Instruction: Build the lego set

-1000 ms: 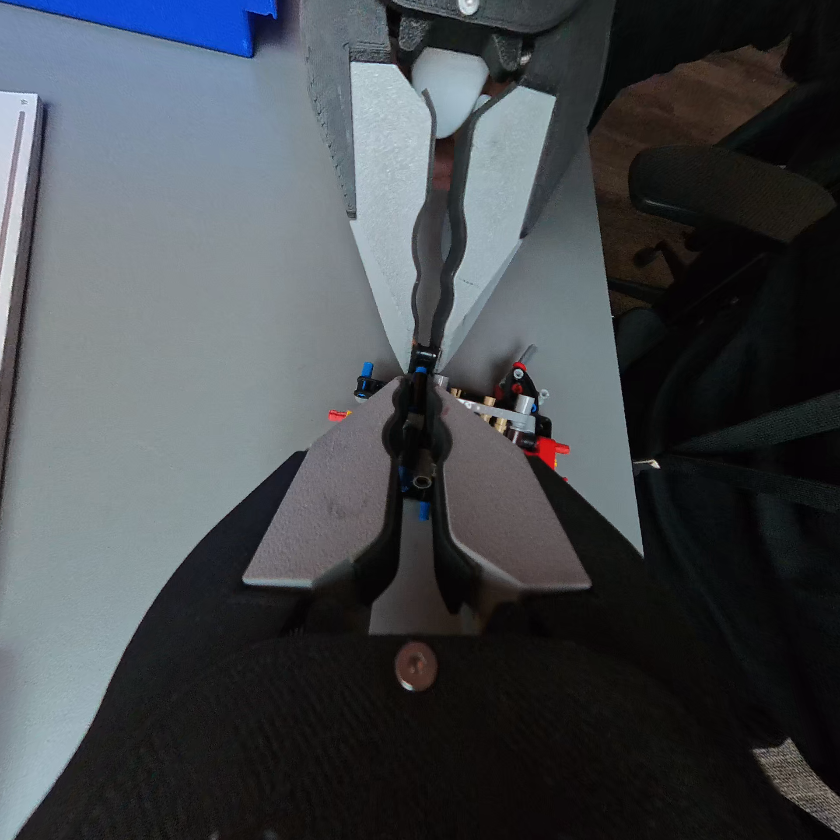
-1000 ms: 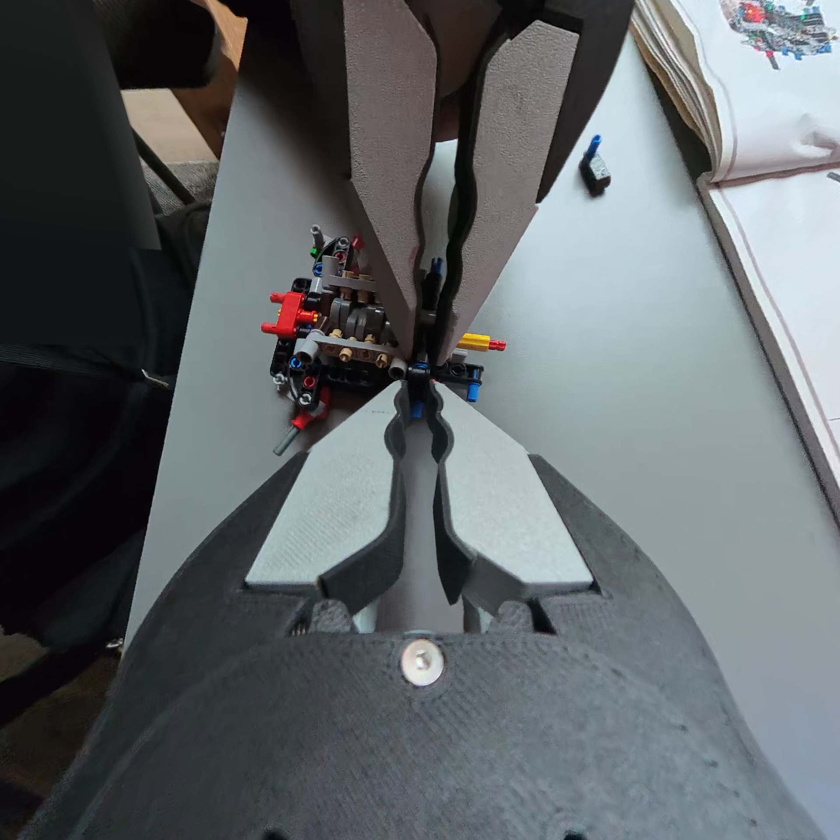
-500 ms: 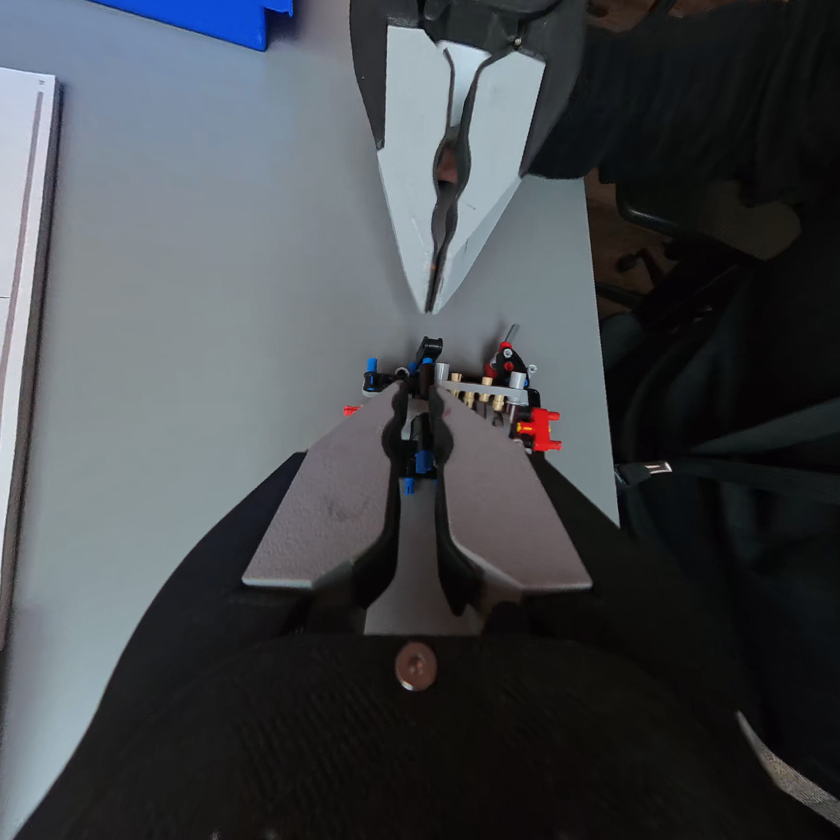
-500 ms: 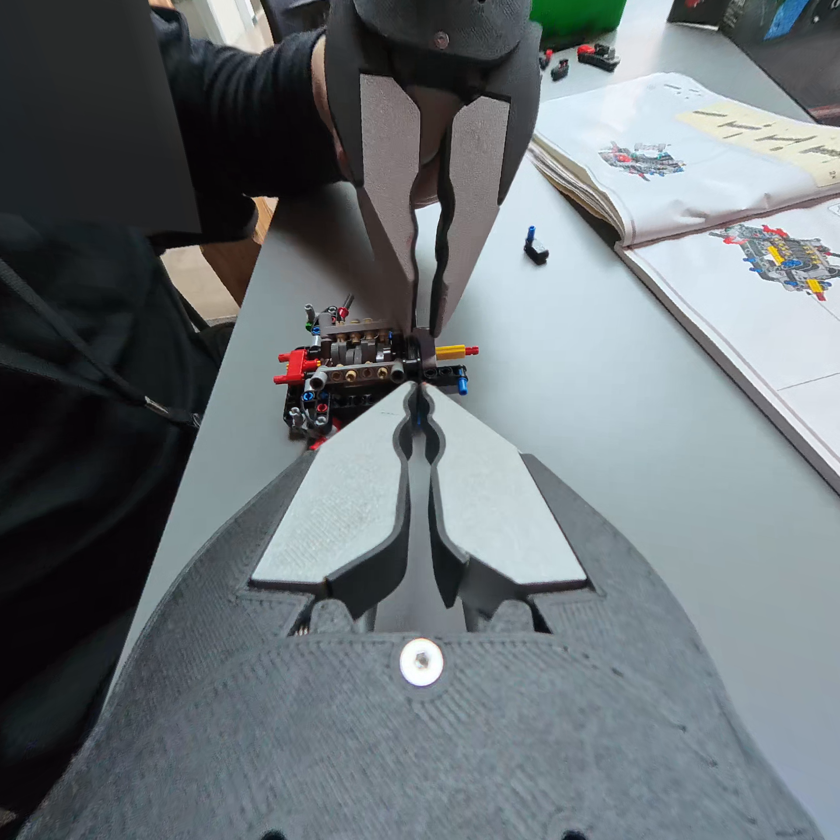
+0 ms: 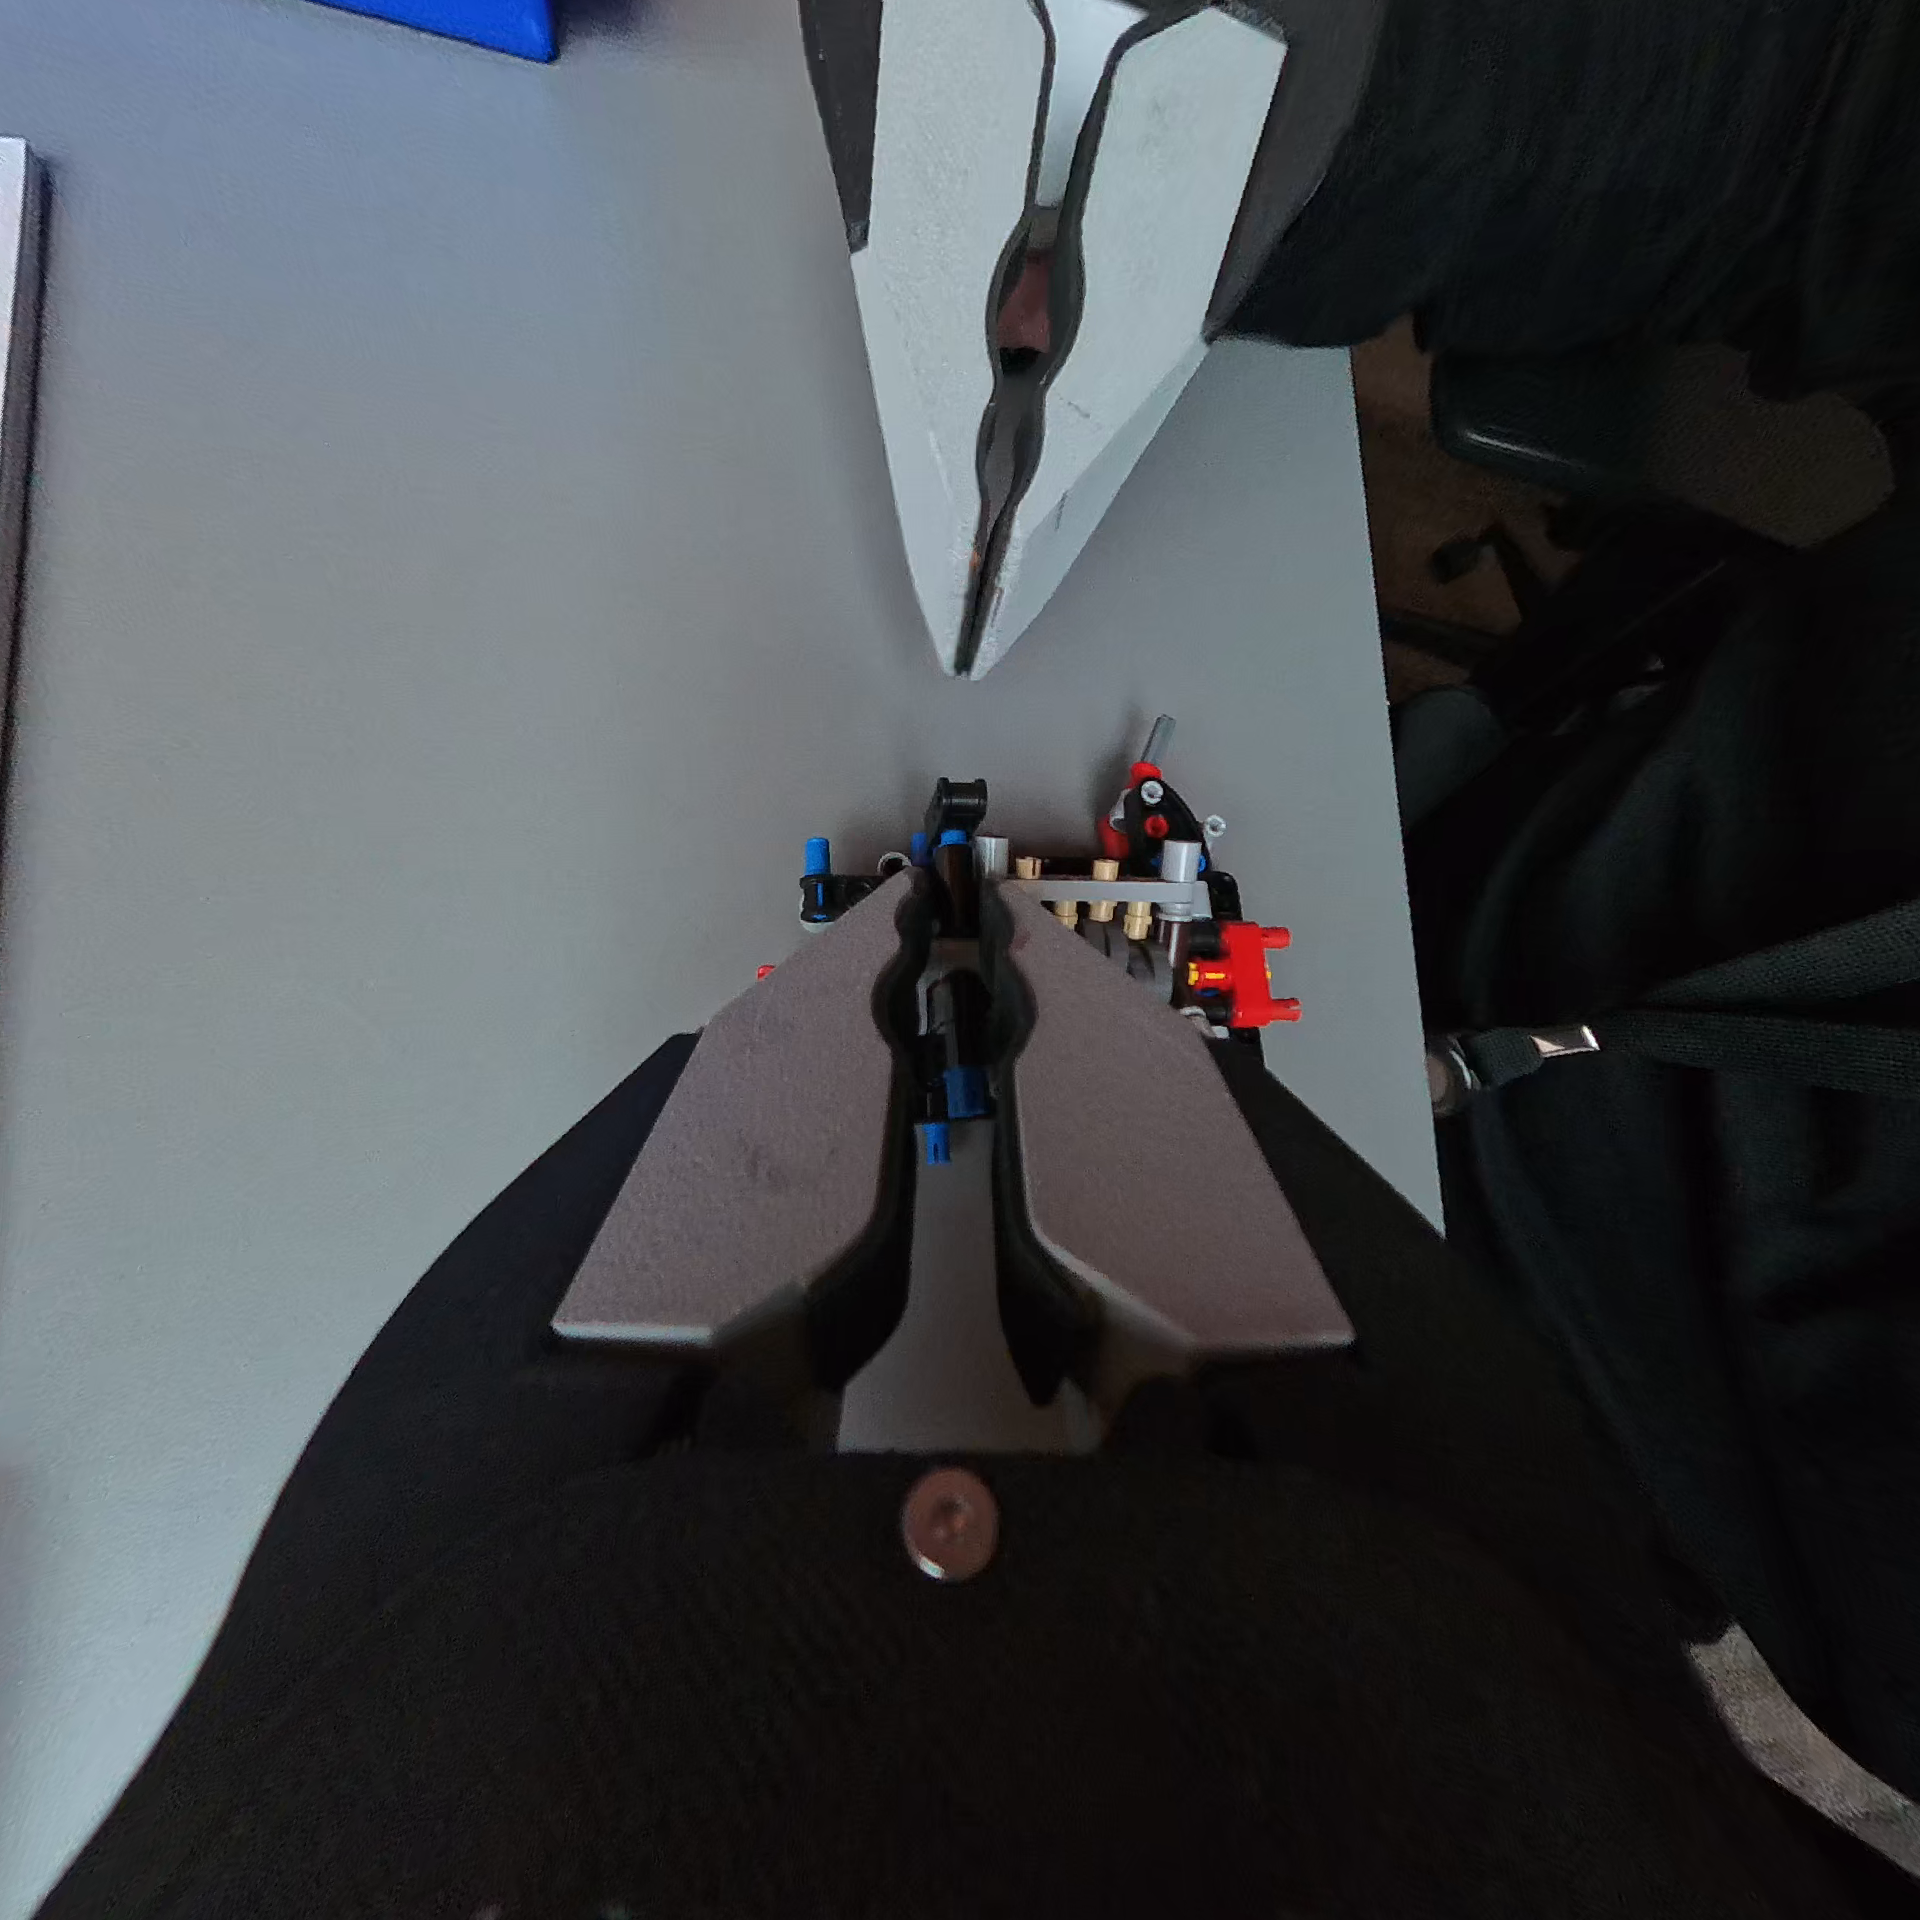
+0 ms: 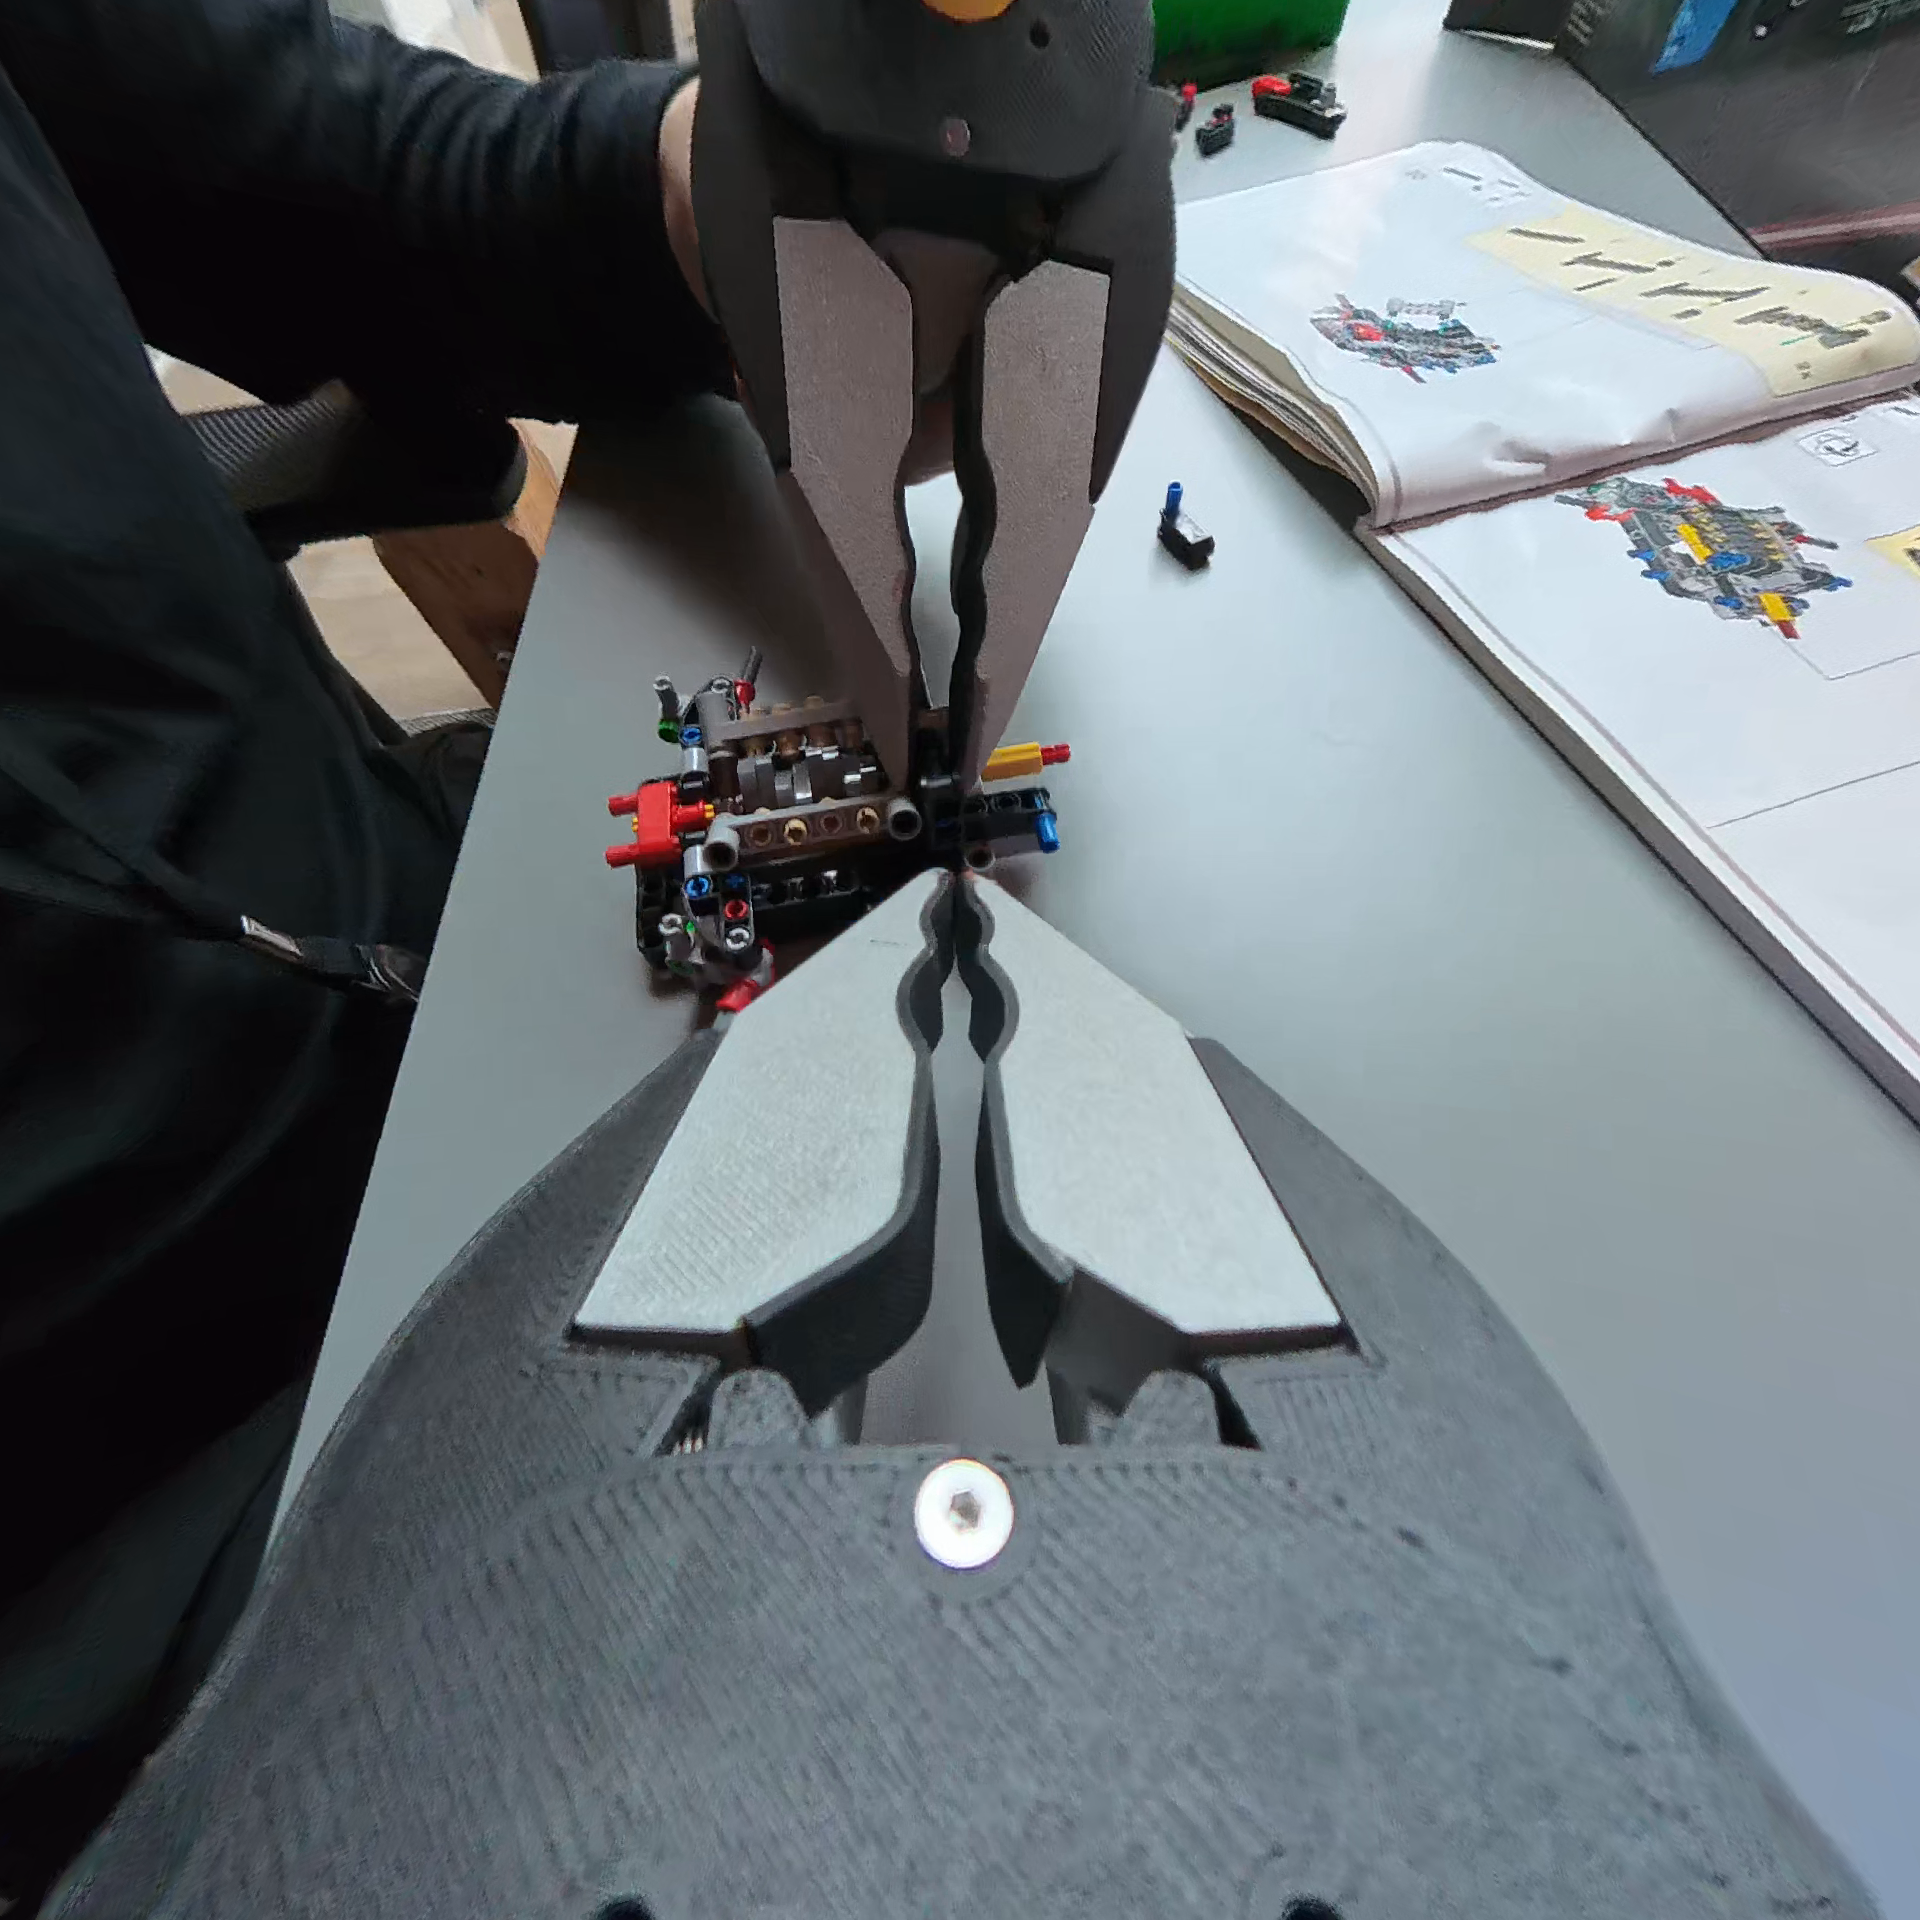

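Right wrist view shows your risk: the model (image 6: 831,821) sits at the desk (image 6: 1299,935) edge, so a sideways tug from your left gripper (image 6: 940,764), jaws clamped on its black upright piece, could slide it off or pop pins loose. Your right gripper (image 6: 954,883) hangs just short of it, jaws together, empty. It's a compact grey-and-black block with red, blue and yellow pins.

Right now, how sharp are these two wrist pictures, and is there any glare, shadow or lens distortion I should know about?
Left wrist view: dim, the lego assembly fairly sharp, its soft shadow on the grey table, the table's edges bowed by the wide lens. Right wrist view: brighter, the instruction booklet sharp and without glare, the picture's edges stretched.
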Demonstrator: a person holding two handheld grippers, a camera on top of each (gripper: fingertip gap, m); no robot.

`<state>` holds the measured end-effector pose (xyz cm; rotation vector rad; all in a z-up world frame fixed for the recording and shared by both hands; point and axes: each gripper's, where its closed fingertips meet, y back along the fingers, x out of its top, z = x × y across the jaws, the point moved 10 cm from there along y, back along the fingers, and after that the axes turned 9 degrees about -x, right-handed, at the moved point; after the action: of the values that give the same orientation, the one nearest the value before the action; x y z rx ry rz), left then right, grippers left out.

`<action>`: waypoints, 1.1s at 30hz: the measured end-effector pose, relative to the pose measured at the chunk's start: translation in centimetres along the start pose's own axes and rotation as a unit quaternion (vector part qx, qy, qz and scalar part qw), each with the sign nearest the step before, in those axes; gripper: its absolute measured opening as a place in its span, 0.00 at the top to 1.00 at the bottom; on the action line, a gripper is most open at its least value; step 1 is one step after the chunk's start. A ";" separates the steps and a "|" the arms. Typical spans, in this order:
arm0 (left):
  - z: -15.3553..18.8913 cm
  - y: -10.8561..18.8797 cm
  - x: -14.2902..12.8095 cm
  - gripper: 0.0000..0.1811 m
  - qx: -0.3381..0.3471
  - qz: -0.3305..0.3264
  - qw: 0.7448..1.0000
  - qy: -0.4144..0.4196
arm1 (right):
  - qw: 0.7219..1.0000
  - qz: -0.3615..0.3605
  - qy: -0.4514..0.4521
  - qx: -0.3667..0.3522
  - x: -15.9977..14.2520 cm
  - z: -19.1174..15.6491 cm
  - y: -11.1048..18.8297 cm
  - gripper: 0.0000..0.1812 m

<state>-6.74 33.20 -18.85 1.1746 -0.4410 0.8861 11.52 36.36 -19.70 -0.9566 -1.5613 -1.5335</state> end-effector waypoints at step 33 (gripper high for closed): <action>-1.1 0.9 -0.1 0.94 -0.003 0.030 0.999 0.032 | 0.998 -0.024 0.056 0.024 0.7 1.5 -2.1 0.90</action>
<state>-7.61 34.24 -18.76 1.1294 -0.4283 0.9706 9.36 37.84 -20.07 -0.7987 -1.5450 -1.5494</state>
